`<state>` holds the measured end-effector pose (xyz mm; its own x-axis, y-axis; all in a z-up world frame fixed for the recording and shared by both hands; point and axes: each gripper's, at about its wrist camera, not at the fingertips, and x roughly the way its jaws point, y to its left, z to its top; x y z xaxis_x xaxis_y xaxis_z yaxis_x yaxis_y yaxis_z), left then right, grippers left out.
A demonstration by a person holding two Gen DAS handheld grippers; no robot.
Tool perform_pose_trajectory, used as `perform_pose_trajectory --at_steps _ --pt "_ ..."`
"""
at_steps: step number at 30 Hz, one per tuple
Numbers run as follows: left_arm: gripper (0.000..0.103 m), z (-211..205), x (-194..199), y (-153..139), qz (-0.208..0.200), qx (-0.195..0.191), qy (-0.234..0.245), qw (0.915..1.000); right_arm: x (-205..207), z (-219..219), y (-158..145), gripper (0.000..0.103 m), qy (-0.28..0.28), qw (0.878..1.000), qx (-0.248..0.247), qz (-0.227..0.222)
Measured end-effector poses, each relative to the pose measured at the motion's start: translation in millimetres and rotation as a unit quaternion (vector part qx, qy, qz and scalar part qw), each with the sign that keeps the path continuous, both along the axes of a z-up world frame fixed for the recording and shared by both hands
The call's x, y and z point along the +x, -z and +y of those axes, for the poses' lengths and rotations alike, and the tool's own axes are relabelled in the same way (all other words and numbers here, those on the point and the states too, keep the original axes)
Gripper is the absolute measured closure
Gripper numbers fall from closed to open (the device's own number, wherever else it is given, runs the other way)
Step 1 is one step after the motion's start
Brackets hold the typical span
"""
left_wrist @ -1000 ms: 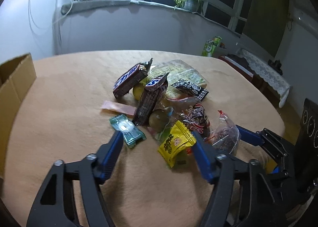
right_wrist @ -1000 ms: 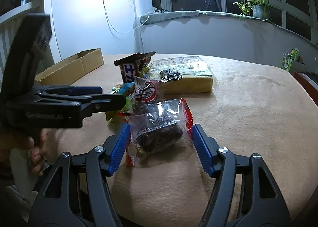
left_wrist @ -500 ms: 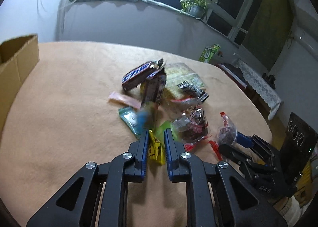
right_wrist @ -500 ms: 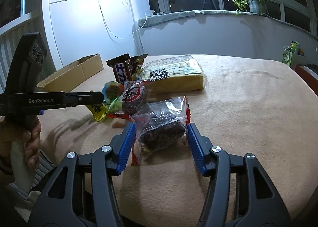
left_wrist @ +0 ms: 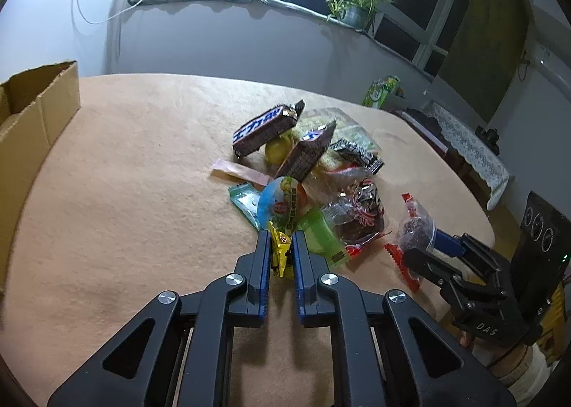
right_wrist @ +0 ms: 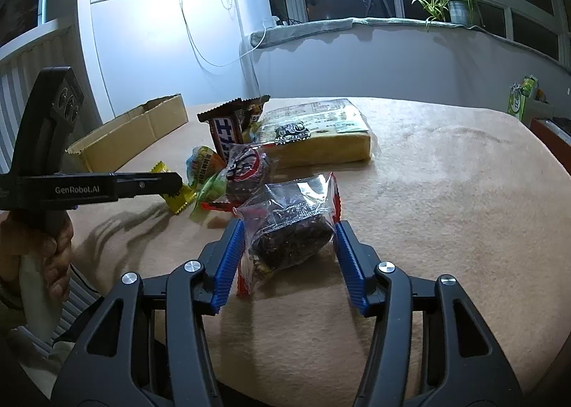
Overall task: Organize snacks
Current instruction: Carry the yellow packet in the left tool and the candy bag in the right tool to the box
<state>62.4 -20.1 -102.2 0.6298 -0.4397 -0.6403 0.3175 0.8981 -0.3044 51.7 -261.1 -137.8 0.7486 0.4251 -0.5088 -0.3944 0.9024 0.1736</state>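
left tongs (left_wrist: 280,250) pinch yellow sachet (left_wrist: 279,253) | right tongs (right_wrist: 291,246) wide around clear bag (right_wrist: 291,225) | light, crinkly, slippery film; grip mid-body

my left gripper (left_wrist: 280,246) is matt black plastic pinching a glossy yellow foil packet (left_wrist: 280,252). the table cloth (left_wrist: 142,193) looks fuzzy and matt. the clear bag (right_wrist: 291,228) between my right gripper (right_wrist: 289,246) pads is shiny, crinkled plastic.
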Motion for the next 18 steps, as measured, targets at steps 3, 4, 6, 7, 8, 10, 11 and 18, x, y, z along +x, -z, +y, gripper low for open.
perform_pose_trajectory --at_steps 3,4,6,7,8,10,11,18 --pt "0.093 3.8 -3.5 -6.1 -0.011 -0.008 -0.001 0.9999 -1.6 -0.2 -3.0 0.049 0.005 1.0 0.004 -0.004" --pt "0.093 5.6 -5.0 -9.2 -0.015 -0.011 -0.001 0.9998 -2.0 -0.4 -4.0 0.049 0.007 1.0 0.004 -0.006" --pt "0.093 8.5 -6.9 -14.8 -0.022 -0.015 -0.003 0.9996 -3.6 -2.1 -9.0 0.049 0.015 1.0 0.003 -0.012" --pt "0.093 10.8 -8.1 -17.9 -0.027 -0.015 -0.006 0.9995 -4.3 -3.5 -11.7 0.049 0.02 1.0 0.003 -0.015" --pt "0.093 14.1 -9.5 -21.2 -0.031 -0.017 -0.009 0.9993 -5.1 -4.6 -14.5 0.049 0.025 1.0 0.004 -0.018" --pt "0.093 20.2 -10.2 -26.6 -0.037 -0.021 -0.016 0.999 -5.7 -7.3 -20.6 0.049 0.031 0.999 0.007 -0.02" --pt "0.093 25.8 -11.4 -29.9 -0.041 -0.023 -0.02 0.9987 -5.4 -7.5 -23.6 0.049 0.032 0.999 0.007 -0.021" --pt "0.093 74.9 -19.0 -53.5 -0.075 -0.029 -0.069 0.9944 1.3 14.0 -51.2 0.049 0.016 0.999 0.005 -0.032"
